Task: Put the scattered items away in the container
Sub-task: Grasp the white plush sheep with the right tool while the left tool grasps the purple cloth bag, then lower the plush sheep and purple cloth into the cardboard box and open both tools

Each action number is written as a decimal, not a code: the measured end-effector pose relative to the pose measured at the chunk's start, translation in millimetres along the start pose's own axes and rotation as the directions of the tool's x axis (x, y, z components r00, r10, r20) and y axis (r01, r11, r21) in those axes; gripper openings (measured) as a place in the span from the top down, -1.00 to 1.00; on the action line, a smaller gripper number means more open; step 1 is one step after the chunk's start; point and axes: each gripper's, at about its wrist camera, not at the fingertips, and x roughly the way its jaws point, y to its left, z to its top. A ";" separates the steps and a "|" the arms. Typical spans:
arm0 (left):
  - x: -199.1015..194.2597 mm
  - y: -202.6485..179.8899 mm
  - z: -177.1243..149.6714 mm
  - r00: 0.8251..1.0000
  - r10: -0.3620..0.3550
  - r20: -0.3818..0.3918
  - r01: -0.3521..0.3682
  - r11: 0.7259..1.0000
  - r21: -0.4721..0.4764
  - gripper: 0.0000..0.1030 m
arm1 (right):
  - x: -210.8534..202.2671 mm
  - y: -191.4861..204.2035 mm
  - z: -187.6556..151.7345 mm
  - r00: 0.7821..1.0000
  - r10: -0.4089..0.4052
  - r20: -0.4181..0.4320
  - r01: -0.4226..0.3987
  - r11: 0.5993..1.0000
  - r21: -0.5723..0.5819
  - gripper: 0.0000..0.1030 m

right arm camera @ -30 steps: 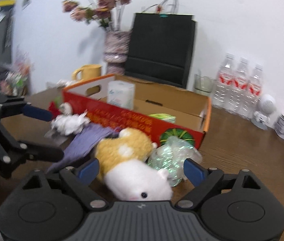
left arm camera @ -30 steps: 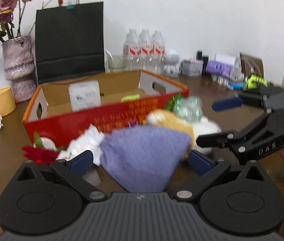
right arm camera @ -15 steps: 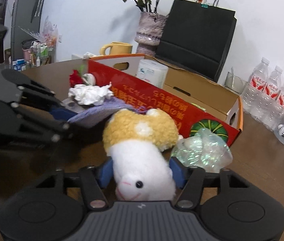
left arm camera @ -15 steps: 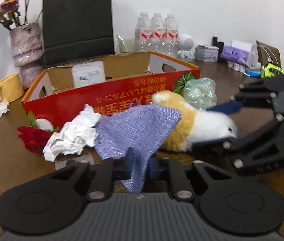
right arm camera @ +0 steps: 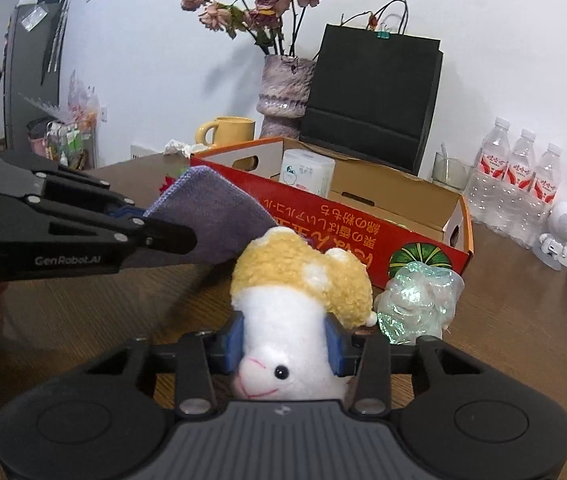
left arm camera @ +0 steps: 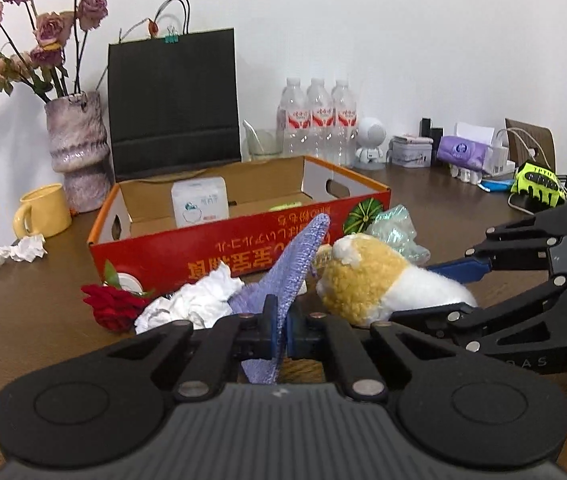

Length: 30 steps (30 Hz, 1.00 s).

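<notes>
1. A second ago both tools stood spread; now the left tool is clenched on the purple cloth and lifting it.
2. The right tool now grips the plush hamster.
3. The red box lies just ahead of both; next, carry them in.

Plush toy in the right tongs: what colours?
Yellow-tan and white plush toy; the right wrist view shows it best.
</notes>
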 end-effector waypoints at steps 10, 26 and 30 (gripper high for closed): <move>-18.3 0.7 22.3 0.990 0.024 0.141 -0.033 0.997 0.064 0.92 | -15.6 -3.0 14.1 0.996 -0.037 0.087 0.032 0.998 0.054 0.23; 17.8 41.8 115.1 0.924 0.089 0.371 -0.105 0.994 0.024 0.93 | 15.9 -49.0 96.9 0.961 -0.133 0.242 0.096 0.983 0.158 0.23; 48.6 66.0 129.6 0.916 0.120 0.383 -0.121 0.992 -0.022 0.93 | 46.7 -68.6 111.4 0.959 -0.159 0.236 0.117 0.976 0.181 0.23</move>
